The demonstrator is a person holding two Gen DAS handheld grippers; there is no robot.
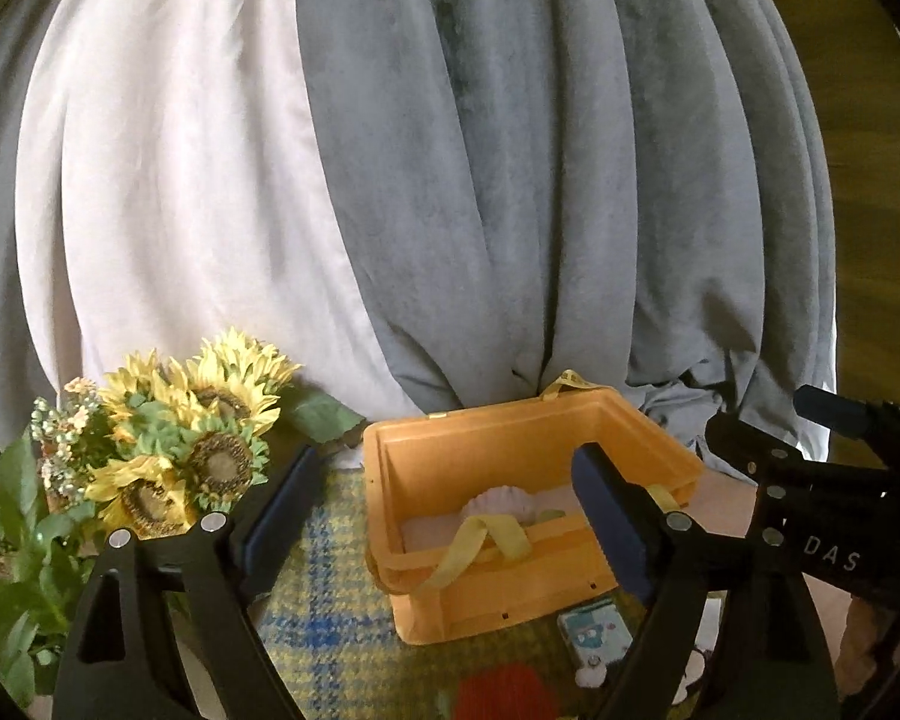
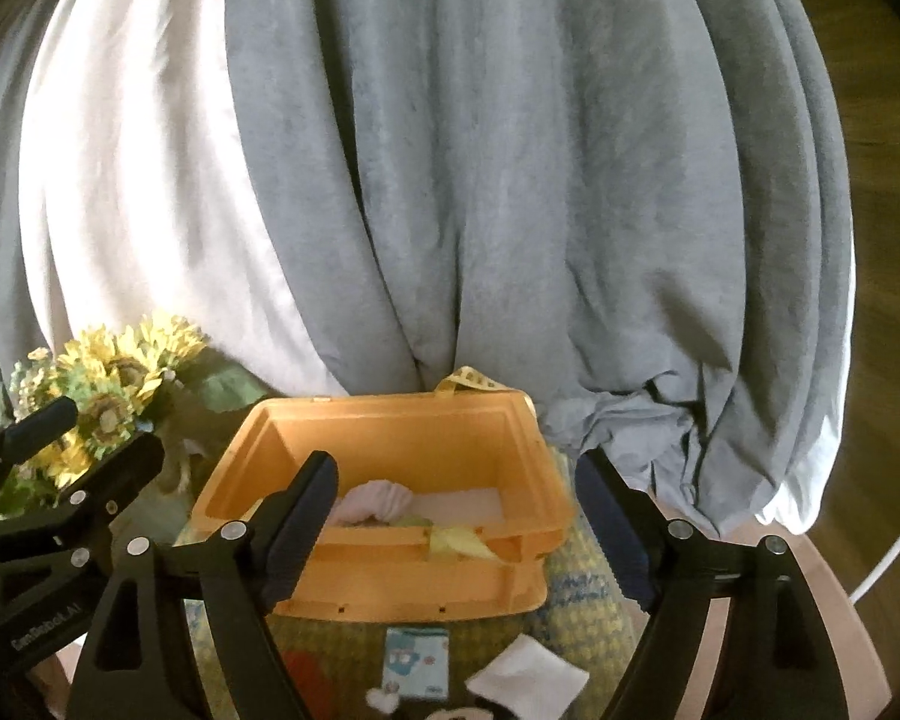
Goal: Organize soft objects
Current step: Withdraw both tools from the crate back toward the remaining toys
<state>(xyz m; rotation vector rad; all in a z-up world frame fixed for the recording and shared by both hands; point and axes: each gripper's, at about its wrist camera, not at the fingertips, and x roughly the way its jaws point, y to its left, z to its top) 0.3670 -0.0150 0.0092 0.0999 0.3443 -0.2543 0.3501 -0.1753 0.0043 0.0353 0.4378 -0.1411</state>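
An orange plastic box stands on a plaid cloth. Inside it lie a pale pink soft piece and a yellow-green strap that drapes over the front wall. My left gripper is open in front of the box, with nothing between its pads. In the right wrist view the same box holds the pink piece and the yellow-green cloth. My right gripper is open too, empty, just short of the front wall.
Before the box lie a small blue patterned packet, a folded white cloth and something red. Artificial sunflowers stand at the left. Grey curtains and white curtains hang right behind the box.
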